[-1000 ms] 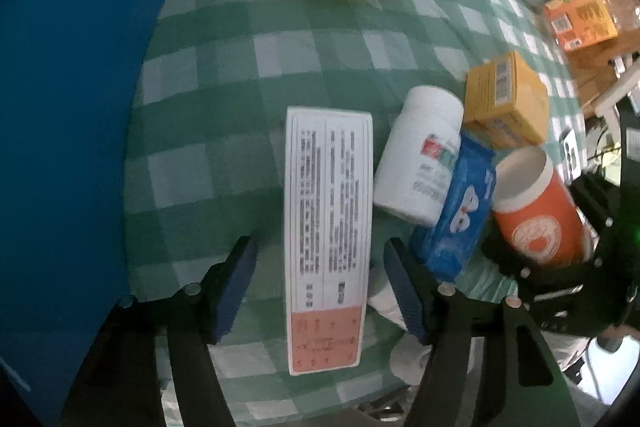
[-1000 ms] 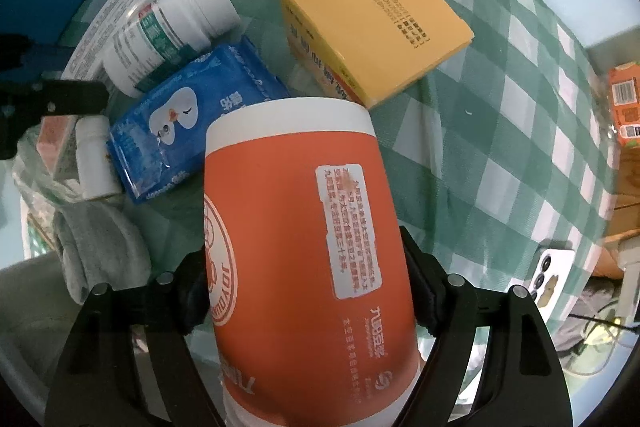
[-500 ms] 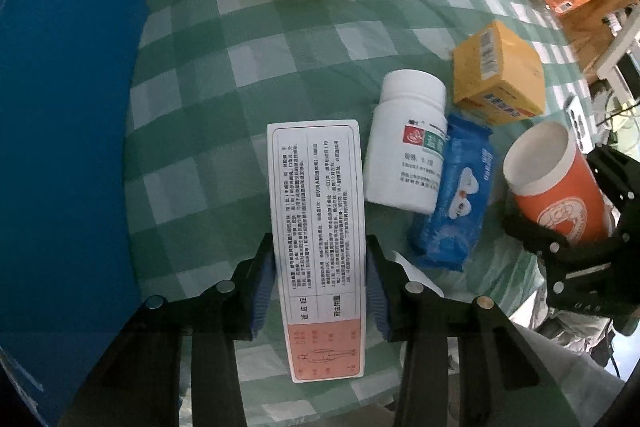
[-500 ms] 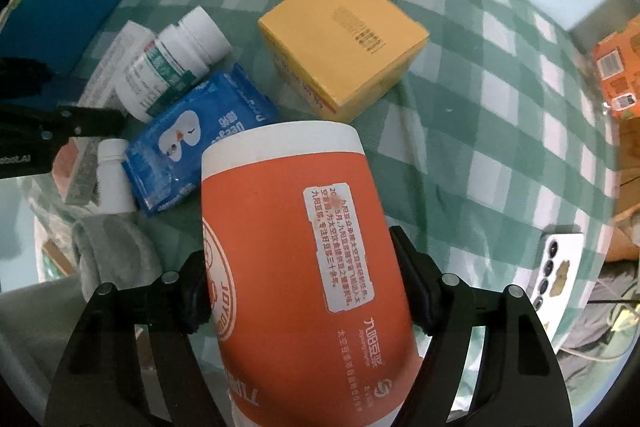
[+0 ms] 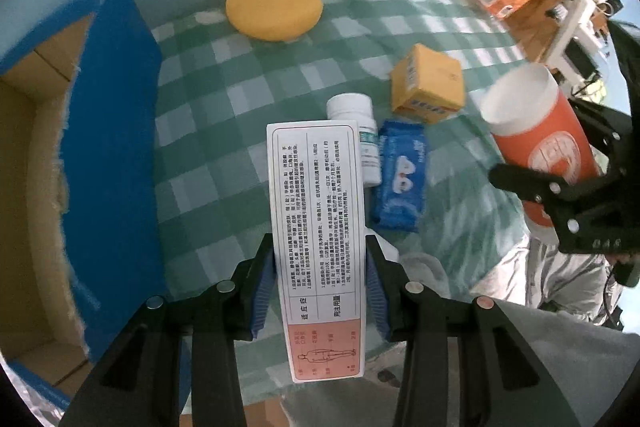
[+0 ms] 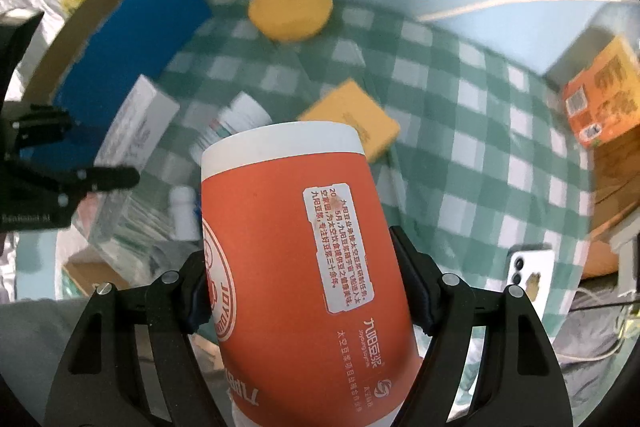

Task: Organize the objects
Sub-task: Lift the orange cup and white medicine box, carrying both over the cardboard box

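White medicine box point(image 5: 316, 227) is pinched by the left gripper point(image 5: 320, 283), orange cup point(image 6: 296, 259) by the right gripper point(image 6: 300, 291); bottle point(image 5: 360, 131), blue packet point(image 5: 400, 179), yellow box point(image 5: 428, 85) remain unsorted at mid-frame.

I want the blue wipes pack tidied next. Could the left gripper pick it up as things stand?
Probably not yet. The left gripper is shut on the white medicine box, so its jaws are occupied. The wipes pack itself lies uncovered on the checked cloth.

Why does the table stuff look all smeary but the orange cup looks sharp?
Right wrist view: the orange cup rides with the camera, so it stays crisp while the yellow box and checked cloth smear. Left wrist view: the white box is sharp, the cloth's far edge streaked.
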Available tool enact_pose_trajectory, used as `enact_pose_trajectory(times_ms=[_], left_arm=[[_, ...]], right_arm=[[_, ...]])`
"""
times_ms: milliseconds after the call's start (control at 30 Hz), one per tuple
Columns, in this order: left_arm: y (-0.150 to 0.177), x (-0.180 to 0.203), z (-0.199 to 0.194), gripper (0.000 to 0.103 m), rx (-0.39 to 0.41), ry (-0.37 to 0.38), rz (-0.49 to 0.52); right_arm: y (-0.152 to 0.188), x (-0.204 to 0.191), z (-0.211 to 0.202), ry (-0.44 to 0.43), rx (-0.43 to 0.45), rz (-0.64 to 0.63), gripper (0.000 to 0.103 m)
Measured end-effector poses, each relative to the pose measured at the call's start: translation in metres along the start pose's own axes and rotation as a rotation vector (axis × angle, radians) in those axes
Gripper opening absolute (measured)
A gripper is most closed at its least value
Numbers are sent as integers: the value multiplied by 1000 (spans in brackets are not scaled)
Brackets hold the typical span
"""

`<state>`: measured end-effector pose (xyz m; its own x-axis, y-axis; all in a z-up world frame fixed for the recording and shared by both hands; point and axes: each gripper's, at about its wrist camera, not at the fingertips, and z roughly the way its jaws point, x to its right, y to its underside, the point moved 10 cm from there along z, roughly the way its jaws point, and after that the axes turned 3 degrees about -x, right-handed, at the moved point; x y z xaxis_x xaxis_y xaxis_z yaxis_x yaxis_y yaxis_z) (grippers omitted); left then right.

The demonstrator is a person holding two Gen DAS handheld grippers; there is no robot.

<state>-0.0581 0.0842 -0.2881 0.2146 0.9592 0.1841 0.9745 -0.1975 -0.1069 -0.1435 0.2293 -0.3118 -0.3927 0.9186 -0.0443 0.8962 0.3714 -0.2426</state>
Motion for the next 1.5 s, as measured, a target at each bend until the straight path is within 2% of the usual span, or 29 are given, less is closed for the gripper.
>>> enact_pose_trajectory(times_ms=[67,100,167,567,667,933,1200,1500], left_arm=[[-6,13,-8,43,16,11,8],[-1,6,-18,43,24,10,10],[-2,10,-26,43,36,15,13],[-14,2,-95,43,147,22,-44],[-20,-2,-112,43,191,34,-72],[-28,-21,-144,43,264,0,-107],[-22,-47,-161,43,298,-22,-177],[-7,-80,-173,43,322,-44,-277]], right_arm=[[-4,-10,-13,-6,12,-18,77],[-5,-18,-23,-4,22,-28,77],[-8,-34,-66,-8,44,-42,77],[-61,-58,-123,-29,176,-101,77],[-73,-67,-133,-60,194,-99,77],[-88,-86,-156,-86,239,-160,77],[-109,-117,-163,-113,257,-224,77],[-138,-173,-157,-174,246,-353,77]])
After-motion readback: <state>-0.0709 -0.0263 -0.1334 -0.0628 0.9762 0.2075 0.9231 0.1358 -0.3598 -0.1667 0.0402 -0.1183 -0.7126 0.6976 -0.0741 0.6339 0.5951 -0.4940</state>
